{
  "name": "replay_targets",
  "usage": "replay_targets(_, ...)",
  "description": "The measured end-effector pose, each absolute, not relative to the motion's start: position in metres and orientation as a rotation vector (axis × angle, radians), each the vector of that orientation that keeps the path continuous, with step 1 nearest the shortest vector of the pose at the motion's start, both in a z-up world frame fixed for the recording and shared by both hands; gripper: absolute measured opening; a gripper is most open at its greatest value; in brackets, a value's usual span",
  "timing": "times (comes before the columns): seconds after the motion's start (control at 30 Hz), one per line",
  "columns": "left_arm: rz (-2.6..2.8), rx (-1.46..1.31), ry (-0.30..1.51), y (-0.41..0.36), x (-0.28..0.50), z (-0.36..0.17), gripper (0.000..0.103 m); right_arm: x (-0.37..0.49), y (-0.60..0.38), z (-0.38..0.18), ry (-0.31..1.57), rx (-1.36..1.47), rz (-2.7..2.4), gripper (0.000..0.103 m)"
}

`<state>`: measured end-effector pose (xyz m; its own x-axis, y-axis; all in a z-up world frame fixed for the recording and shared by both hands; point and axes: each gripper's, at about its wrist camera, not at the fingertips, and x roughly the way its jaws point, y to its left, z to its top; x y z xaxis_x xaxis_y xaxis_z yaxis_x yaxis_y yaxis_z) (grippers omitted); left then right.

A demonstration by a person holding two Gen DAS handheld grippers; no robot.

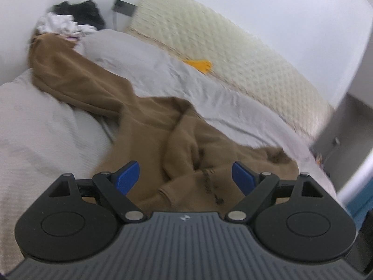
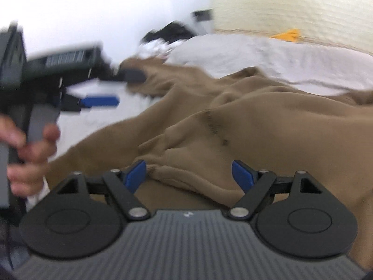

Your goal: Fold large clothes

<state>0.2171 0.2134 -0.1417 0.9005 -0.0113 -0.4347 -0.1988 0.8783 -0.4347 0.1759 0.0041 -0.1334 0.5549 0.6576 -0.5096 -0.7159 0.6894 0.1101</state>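
A large brown sweatshirt lies crumpled on the bed, one sleeve stretched toward the far left corner. It fills the right wrist view, with dark lettering on the chest. My left gripper is open and empty just above the garment's near folds. It also shows from the side at the left of the right wrist view, held in a hand, jaws apart. My right gripper is open and empty, low over a folded edge of the sweatshirt.
The bed has a light grey sheet. A pile of black and white clothes sits at the far corner. A cream quilted mattress leans on the wall, with an orange item beside it. A grey cabinet stands at right.
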Motion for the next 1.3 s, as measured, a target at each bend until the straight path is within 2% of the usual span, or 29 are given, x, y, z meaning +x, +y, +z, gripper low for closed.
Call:
replay_targets(0.33, 0.028, -0.271, 0.543, 0.149, 0.265, -0.156, 0.088, 0.211, -0.060, -0.134, 0.527, 0.051, 0.474, 0.081)
replay_targets(0.47, 0.002, -0.246, 0.577, 0.134, 0.292, -0.154, 0.088, 0.235, -0.075, -0.144, 0.551, 0.108, 0.385, 0.065)
replay_targets(0.6, -0.082, -0.265, 0.568, 0.124, 0.303, -0.143, 0.088, 0.253, -0.094, -0.148, 0.569, 0.221, 0.371, 0.062)
replay_targets(1.07, -0.012, -0.200, 0.768, 0.108, 0.363, -0.225, 0.090, 0.309, -0.088, -0.196, 0.738, 0.272, 0.397, 0.061)
replay_targets(1.3, 0.029, -0.139, 0.817, 0.097, 0.375, -0.244, 0.094, 0.315, -0.075, -0.207, 0.719, 0.185, 0.400, 0.062)
